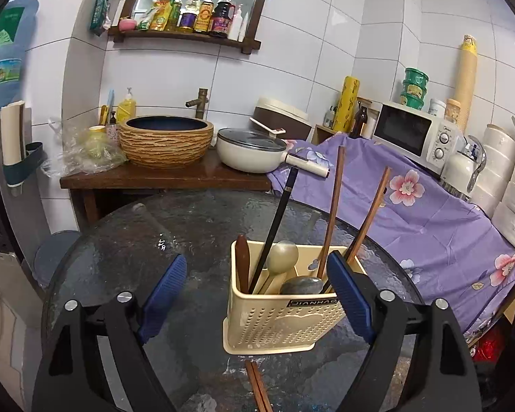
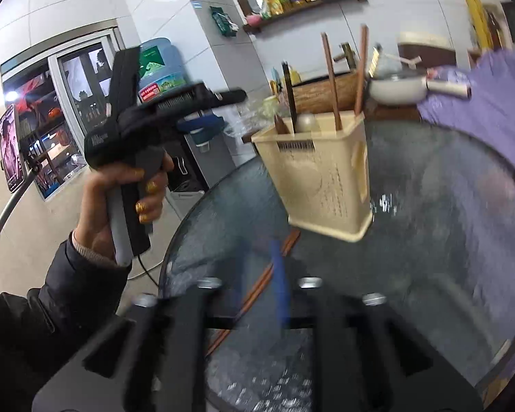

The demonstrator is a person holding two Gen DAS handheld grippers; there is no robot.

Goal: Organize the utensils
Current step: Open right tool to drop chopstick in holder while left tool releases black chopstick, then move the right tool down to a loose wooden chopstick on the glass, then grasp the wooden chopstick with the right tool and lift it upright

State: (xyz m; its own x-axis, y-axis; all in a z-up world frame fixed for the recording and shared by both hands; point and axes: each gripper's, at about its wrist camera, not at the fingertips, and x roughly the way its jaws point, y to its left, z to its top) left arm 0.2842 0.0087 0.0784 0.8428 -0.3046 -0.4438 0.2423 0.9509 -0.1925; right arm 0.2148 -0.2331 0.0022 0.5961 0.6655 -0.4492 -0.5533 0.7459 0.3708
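While the left gripper's (image 1: 257, 295) fingers spread wide, empty, the blurred right gripper's (image 2: 278, 285) spread can't be told (chopsticks (image 2: 257, 288) partly hidden beneath).

On your left the round glass surface (image 1: 127, 257) lies bare, so a claw can pass there freely. Right of centre the cream utensil holder (image 1: 285, 312) blocks the way, its tall handles (image 1: 333, 213) sticking up above the rim. A pair of chopsticks (image 1: 257, 388) lies flat just before it. The purple flowered cloth (image 1: 429, 216) crowds the right edge.
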